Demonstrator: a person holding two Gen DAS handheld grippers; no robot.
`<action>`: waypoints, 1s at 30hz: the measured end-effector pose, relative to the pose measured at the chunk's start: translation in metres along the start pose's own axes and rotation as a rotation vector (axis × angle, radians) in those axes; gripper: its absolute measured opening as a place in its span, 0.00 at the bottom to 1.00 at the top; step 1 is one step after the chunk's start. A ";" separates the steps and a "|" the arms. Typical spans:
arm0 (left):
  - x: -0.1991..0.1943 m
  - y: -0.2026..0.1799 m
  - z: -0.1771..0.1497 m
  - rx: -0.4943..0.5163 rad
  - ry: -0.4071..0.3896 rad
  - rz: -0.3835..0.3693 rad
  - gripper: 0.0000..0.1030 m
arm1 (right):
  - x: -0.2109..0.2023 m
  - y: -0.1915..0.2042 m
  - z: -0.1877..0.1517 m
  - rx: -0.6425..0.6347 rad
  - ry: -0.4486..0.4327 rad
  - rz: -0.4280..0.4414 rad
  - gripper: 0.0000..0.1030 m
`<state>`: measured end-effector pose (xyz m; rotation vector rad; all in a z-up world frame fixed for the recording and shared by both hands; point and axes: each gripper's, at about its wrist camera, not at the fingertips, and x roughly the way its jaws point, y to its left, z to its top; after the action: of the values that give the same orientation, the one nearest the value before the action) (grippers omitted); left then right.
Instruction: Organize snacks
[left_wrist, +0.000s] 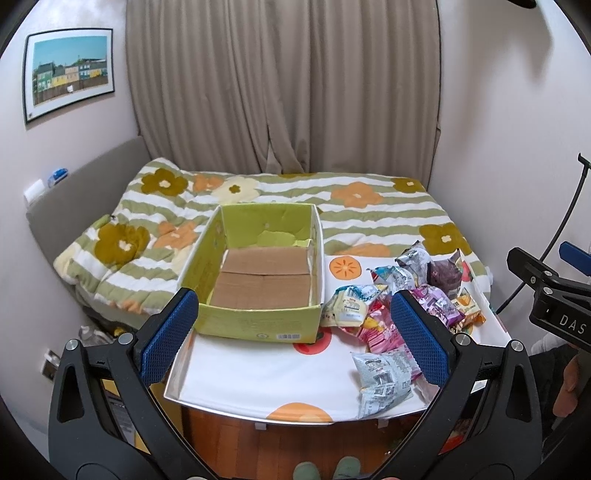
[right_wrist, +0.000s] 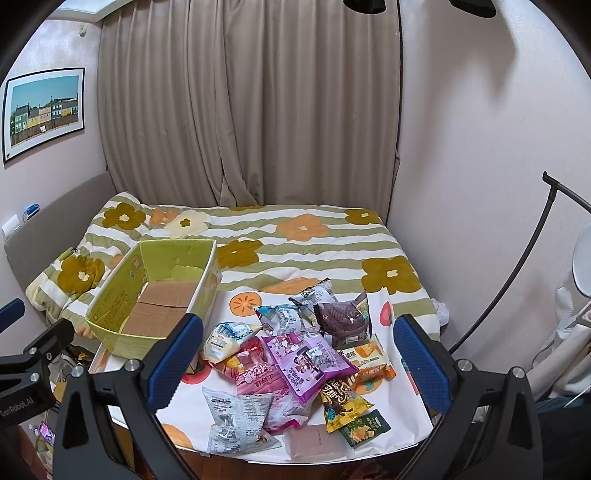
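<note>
Hovering above a white table (left_wrist: 258, 373), left gripper (left_wrist: 295, 332) spread wide and holding nothing, right gripper (right_wrist: 299, 360) likewise parted and bare; green cardboard box (left_wrist: 255, 325) at table's left, snack packets (right_wrist: 295, 354) heaped just beside it, flowered bedspread (right_wrist: 295, 240) behind

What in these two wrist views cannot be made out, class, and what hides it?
- Snack pile, right wrist view: lower packets lie covered by upper ones.
- Same pile, left wrist view: the left gripper finger hides part of it.
- Green box near inner wall: hidden by its own front.
- Packet print: too small.
</note>
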<state>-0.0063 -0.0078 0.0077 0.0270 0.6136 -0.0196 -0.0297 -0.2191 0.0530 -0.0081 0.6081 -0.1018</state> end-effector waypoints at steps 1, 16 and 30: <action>0.000 0.001 0.000 0.000 0.000 0.000 1.00 | 0.002 0.001 -0.001 -0.002 0.001 -0.003 1.00; 0.003 0.007 -0.004 0.002 0.005 -0.016 1.00 | 0.006 0.004 -0.006 -0.007 0.013 -0.010 1.00; 0.008 0.007 -0.001 0.007 0.009 -0.027 1.00 | 0.006 0.006 -0.008 -0.005 0.013 -0.009 1.00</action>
<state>0.0002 -0.0010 0.0021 0.0256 0.6232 -0.0477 -0.0289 -0.2130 0.0432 -0.0148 0.6216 -0.1095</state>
